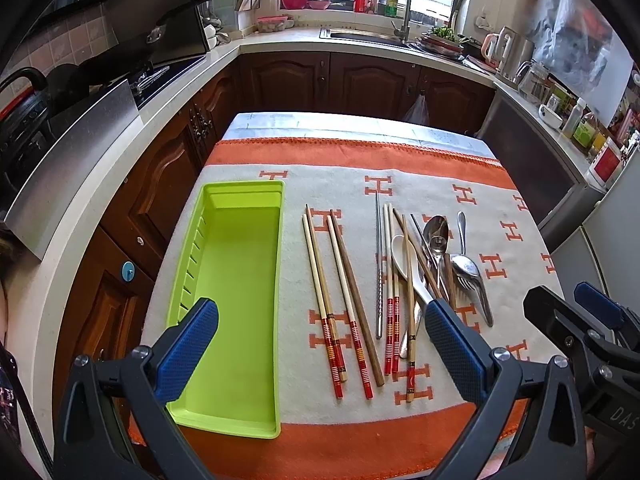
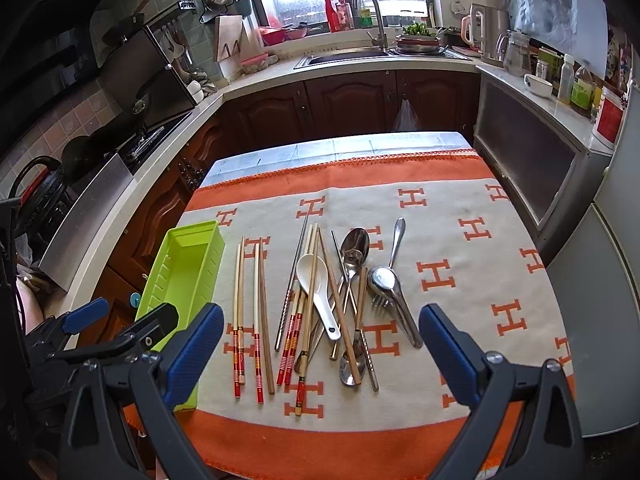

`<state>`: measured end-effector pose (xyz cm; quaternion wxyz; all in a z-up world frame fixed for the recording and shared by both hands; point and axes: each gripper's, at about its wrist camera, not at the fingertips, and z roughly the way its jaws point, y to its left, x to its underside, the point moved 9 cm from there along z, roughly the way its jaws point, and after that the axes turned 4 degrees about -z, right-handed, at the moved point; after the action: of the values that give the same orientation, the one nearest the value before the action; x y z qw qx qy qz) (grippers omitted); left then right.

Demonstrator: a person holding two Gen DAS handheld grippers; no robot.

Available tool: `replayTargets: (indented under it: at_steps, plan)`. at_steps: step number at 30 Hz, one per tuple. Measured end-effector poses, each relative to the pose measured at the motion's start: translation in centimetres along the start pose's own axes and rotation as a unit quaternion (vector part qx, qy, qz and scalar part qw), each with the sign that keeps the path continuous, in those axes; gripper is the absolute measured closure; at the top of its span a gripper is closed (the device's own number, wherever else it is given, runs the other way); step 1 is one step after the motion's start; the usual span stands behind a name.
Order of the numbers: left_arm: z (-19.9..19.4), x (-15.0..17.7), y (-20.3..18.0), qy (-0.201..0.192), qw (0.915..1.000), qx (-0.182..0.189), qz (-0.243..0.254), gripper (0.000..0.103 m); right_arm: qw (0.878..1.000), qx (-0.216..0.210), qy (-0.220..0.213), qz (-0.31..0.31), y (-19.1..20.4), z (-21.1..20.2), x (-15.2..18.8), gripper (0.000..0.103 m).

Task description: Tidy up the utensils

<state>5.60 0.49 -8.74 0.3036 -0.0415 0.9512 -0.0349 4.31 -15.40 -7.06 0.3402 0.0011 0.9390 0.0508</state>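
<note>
A lime green utensil tray lies empty on the left of the table; it also shows in the right wrist view. Several wooden chopsticks with red ends lie beside it. To their right is a mixed pile: a white ceramic spoon, metal spoons, a fork, metal chopsticks. My left gripper is open and empty above the tray's near end and the chopsticks. My right gripper is open and empty above the near end of the pile.
The table has a white and orange cloth with H marks. Kitchen counters surround it: a stove at left, a sink at the back, bottles and a kettle at right. A grey fridge stands at right.
</note>
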Motion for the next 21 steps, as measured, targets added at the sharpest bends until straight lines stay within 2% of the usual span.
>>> replayTargets:
  at_steps: [21]
  plan:
    - [-0.38, 0.16, 0.03, 0.006, 1.0000, 0.004, -0.004, 0.001, 1.000, -0.001, -0.001, 0.001, 0.05, -0.15, 0.01, 0.004]
